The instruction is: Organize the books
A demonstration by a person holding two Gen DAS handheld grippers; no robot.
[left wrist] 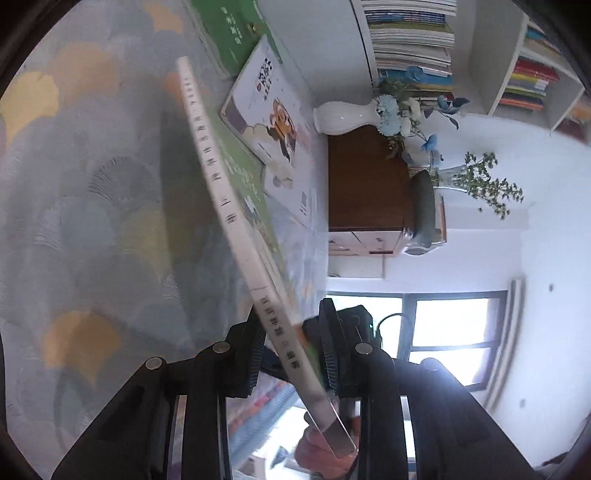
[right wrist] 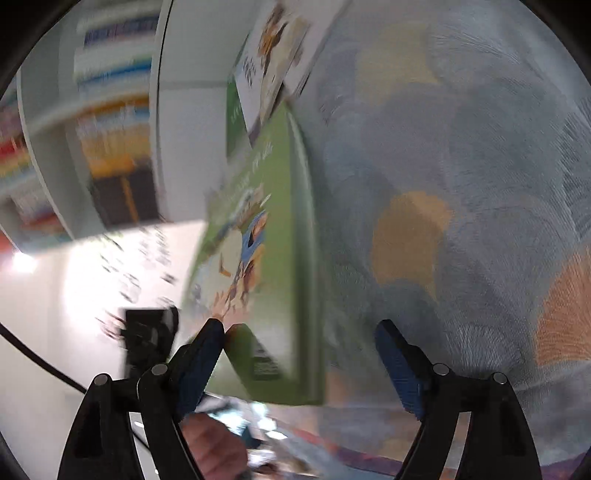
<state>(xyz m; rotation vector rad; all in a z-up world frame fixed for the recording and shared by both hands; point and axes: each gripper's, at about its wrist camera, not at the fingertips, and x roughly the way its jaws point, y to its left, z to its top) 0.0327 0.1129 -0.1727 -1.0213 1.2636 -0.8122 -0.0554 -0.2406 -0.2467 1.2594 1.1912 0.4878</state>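
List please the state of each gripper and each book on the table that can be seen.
left gripper: shut on the green book's spine edge.
right gripper: open, around the green book's corner.
green book: lifted, tilted on edge.
tiger-cover book: lying flat on the tablecloth, closed.
second green book: lying flat, closed.

Daylight from the window, which is blown out white. Left wrist view mostly sharp; slight softness on the book spine, which throws a dark shadow on the bench cloth. Right wrist view heavily motion-blurred: shelves, book cover, wall all smeared; wall at left overexposed, glaring. Strong fisheye bending and black vignette at the edges of both. Fingers fairly crisp.
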